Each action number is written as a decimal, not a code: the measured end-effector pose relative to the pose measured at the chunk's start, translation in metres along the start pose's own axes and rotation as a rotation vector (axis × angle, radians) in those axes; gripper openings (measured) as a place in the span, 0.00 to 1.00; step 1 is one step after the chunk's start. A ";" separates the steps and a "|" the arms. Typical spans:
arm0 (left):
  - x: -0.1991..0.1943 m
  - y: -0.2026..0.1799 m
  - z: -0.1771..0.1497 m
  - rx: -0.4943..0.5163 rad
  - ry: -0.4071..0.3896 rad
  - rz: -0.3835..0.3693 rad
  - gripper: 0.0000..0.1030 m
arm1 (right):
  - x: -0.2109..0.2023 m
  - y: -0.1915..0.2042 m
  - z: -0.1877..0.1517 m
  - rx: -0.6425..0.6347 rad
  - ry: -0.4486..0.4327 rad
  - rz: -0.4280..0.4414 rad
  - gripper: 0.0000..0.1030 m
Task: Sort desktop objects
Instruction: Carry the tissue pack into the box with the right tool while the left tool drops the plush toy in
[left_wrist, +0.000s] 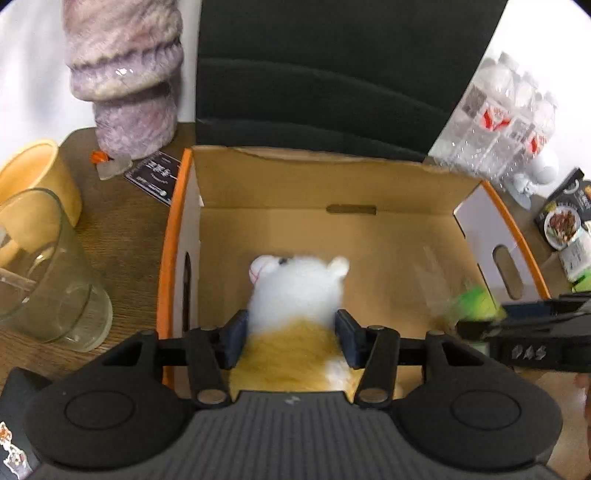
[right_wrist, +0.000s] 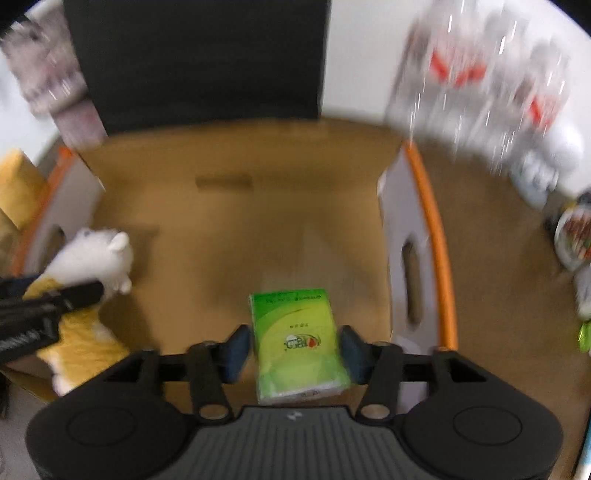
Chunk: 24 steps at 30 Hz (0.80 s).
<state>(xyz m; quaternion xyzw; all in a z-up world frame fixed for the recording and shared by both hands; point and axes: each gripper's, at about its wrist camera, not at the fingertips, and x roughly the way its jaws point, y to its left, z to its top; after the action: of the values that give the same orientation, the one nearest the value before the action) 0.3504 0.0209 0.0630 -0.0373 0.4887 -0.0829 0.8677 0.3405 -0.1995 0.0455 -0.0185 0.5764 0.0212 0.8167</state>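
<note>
An open cardboard box (left_wrist: 332, 184) with orange edges sits on the wooden table. My left gripper (left_wrist: 291, 336) is shut on a white and yellow plush toy (left_wrist: 295, 288), held over the box's near left part with its head pointing away. The same toy (right_wrist: 99, 258) and the left gripper (right_wrist: 85, 291) appear at the left of the right wrist view. My right gripper (right_wrist: 293, 347) is shut on a green tissue pack (right_wrist: 295, 325) above the box floor (right_wrist: 258, 236), near its right wall. From the left wrist view the right gripper (left_wrist: 476, 325) comes in from the right with the green pack (left_wrist: 476, 301).
Left of the box stand a clear glass (left_wrist: 48, 273), a yellow cup (left_wrist: 37, 173) and a purple knitted object (left_wrist: 125, 81). A black chair back (left_wrist: 332, 74) rises behind the box. A pack of water bottles (left_wrist: 498, 118), a white figurine (left_wrist: 535, 173) and food packets (left_wrist: 561, 221) lie right.
</note>
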 end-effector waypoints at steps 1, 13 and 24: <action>0.000 0.000 -0.002 0.007 0.004 -0.001 0.62 | 0.003 -0.001 -0.004 0.011 0.017 -0.006 0.63; -0.024 -0.009 -0.034 0.078 0.048 -0.019 0.72 | -0.008 -0.009 -0.047 0.063 0.102 -0.008 0.69; -0.088 -0.011 -0.047 0.017 -0.106 0.003 0.82 | -0.074 -0.007 -0.065 0.104 -0.049 0.021 0.73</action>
<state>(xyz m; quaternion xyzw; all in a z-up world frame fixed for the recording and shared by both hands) 0.2638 0.0265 0.1144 -0.0335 0.4413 -0.0840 0.8928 0.2547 -0.2114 0.0938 0.0304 0.5567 0.0003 0.8301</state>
